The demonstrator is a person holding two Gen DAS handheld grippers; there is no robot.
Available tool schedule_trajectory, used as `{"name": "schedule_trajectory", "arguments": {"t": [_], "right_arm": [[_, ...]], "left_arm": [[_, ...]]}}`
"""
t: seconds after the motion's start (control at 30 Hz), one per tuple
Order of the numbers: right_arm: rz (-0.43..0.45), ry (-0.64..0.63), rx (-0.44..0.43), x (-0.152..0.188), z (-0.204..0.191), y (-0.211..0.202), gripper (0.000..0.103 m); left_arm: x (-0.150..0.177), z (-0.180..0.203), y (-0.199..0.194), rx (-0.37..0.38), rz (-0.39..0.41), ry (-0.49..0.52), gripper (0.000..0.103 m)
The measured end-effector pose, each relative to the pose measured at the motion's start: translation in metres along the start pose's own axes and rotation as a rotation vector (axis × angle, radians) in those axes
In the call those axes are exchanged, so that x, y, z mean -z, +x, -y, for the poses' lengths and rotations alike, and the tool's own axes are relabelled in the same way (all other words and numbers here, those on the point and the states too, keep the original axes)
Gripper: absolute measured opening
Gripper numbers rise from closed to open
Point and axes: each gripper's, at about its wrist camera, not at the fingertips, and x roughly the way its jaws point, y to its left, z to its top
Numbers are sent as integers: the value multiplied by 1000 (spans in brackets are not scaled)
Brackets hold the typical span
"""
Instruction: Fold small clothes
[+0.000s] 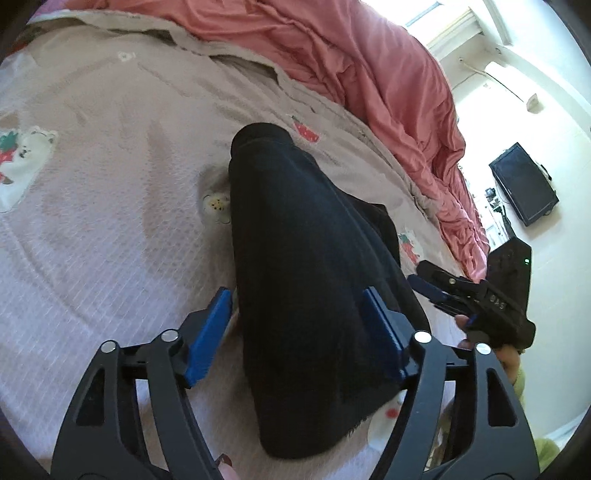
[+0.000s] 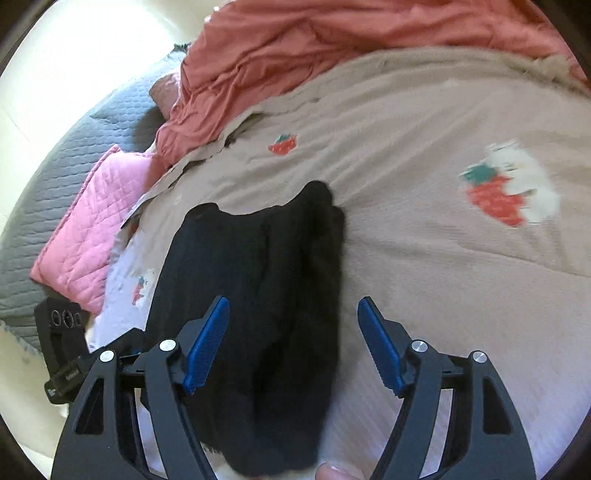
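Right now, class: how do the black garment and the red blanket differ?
The black garment lies folded and compact; the red blanket sprawls rumpled. The garment sits mid-bed between open grippers; the blanket is bunched along the far edge. Both rest on the pink strawberry-print bedspread.

Both grippers have black skeletal frames with silver round bolts and ribbed blue pads (image 1: 218, 317). A yellow-green sleeve (image 1: 519, 380) shows beside the right gripper (image 1: 436, 284).

A bed fills the view ahead of the claw, spread with a beige blanket (image 1: 110, 177) printed with strawberries and white bears. Beyond it lies a rumpled coral quilt (image 1: 369, 74). Far right, a bright window (image 1: 458, 22), pale walls and a dark screen (image 1: 524, 184). Left of the other claw, a pink quilted cushion (image 2: 92, 221) on a grey quilted cover (image 2: 74, 147).
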Motion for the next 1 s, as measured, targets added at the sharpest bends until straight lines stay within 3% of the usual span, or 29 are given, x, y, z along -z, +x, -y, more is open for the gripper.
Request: {"name": "schedule_trajectory", "arguments": {"t": [0.17, 0.3, 0.37, 0.5, 0.77, 1.0], "right_arm": [[-86, -10, -7, -6, 1, 34, 70], [-90, -18, -71, -2, -1, 45, 51], [-70, -33, -88, -2, -3, 43, 44], [-28, -77, -65, 1, -14, 30, 35], [74, -103, -138, -3, -29, -18, 32], [114, -119, -86, -14, -26, -46, 32]], "left_arm": [[-5, -8, 19, 8, -42, -24, 71], [-6, -14, 28, 37, -47, -39, 71], [-6, -12, 31, 47, -46, -46, 58], [-9, 5, 24, 18, -22, -3, 49], [-20, 45, 11, 90, 16, 31, 48], [-24, 68, 17, 92, 44, 31, 48]]}}
